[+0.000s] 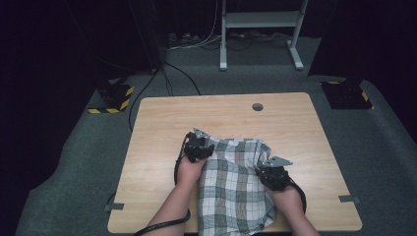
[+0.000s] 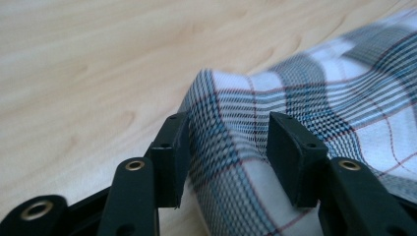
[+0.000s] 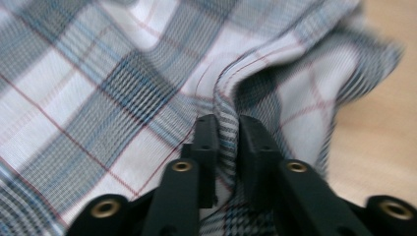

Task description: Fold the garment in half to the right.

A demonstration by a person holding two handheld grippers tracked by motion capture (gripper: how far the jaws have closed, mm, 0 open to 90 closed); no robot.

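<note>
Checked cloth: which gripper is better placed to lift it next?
Right, probably. The right gripper already pinches a fold of the checked cloth, while the left gripper only straddles a bunched edge, jaws apart.

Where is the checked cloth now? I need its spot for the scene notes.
In the high view the checked cloth lies on the table's near middle, between both grippers.

The cloth [image 1: 235,184] lies on the counter [image 1: 162,123] in the lower middle of the high view, its near end hanging over the counter's front edge. The left tongs [image 1: 202,146] sit at its upper left corner, the right tongs [image 1: 268,169] at its right edge.
</note>
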